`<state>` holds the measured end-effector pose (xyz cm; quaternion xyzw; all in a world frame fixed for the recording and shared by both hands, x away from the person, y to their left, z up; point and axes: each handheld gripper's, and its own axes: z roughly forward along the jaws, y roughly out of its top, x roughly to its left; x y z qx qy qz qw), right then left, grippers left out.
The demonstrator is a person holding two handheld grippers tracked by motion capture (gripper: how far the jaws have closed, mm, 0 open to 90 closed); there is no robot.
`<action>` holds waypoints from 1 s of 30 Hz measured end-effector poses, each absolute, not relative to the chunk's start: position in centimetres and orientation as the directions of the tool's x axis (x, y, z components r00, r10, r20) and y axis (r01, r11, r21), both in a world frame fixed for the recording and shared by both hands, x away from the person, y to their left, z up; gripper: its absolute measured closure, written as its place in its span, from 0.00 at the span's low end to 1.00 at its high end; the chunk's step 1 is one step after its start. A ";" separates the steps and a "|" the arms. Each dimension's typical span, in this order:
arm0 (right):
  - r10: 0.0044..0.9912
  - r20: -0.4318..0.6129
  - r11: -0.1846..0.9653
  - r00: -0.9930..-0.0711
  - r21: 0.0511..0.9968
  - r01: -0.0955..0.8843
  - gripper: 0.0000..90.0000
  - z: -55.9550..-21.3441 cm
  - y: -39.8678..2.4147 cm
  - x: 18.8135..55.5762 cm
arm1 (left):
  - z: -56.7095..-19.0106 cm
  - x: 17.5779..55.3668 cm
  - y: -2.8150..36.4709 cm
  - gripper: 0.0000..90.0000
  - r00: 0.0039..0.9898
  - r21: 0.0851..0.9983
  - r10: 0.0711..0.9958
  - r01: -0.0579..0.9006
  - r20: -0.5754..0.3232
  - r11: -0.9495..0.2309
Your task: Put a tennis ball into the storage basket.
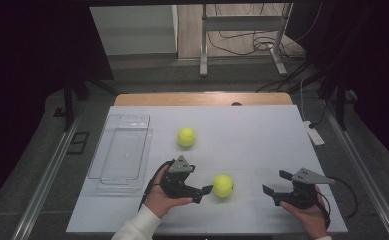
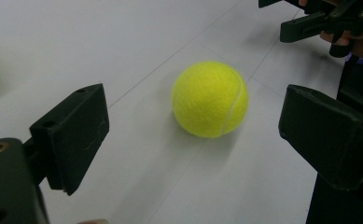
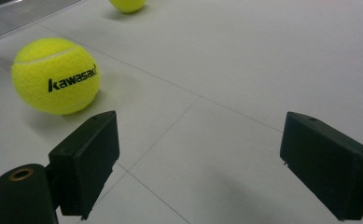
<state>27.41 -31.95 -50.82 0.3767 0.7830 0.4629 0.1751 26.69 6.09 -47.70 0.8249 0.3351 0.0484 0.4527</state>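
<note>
Two yellow tennis balls lie on the white table point(image 1: 262, 135). The near ball point(image 1: 223, 185) point(image 2: 210, 99) point(image 3: 55, 76) carries black "kawasaki" lettering and rests just in front of my left gripper point(image 1: 203, 190) point(image 2: 195, 116). That gripper is open, its jaws wide apart and short of the ball on both sides, touching nothing. My right gripper point(image 1: 276, 182) point(image 3: 198, 135) is held at the front right, open over bare table, with the near ball off to its left. It also appears at the top right of the left gripper view point(image 2: 310, 18). The far ball point(image 1: 186, 137) point(image 3: 128, 4) lies toward the table's middle.
A clear plastic tray point(image 1: 147, 150) with nothing in it sits at the table's left side. A small white device point(image 1: 313, 134) lies at the right edge. Dark curtains and a metal frame point(image 1: 242, 35) stand beyond the table's far edge.
</note>
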 end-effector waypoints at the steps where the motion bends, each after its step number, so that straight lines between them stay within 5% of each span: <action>1: 0.752 0.075 0.288 -0.655 0.857 0.428 0.14 -50.8 -31.9 27.4 | -47.8 26.7 5.9 0.10 0.774 0.777 0.593 0.509 -0.223 -0.371; 30: 0.753 0.074 0.288 -0.654 0.856 0.428 0.14 -50.9 -32.0 27.5 | -48.4 27.7 1.9 0.08 0.798 0.736 0.562 0.513 -0.218 -0.443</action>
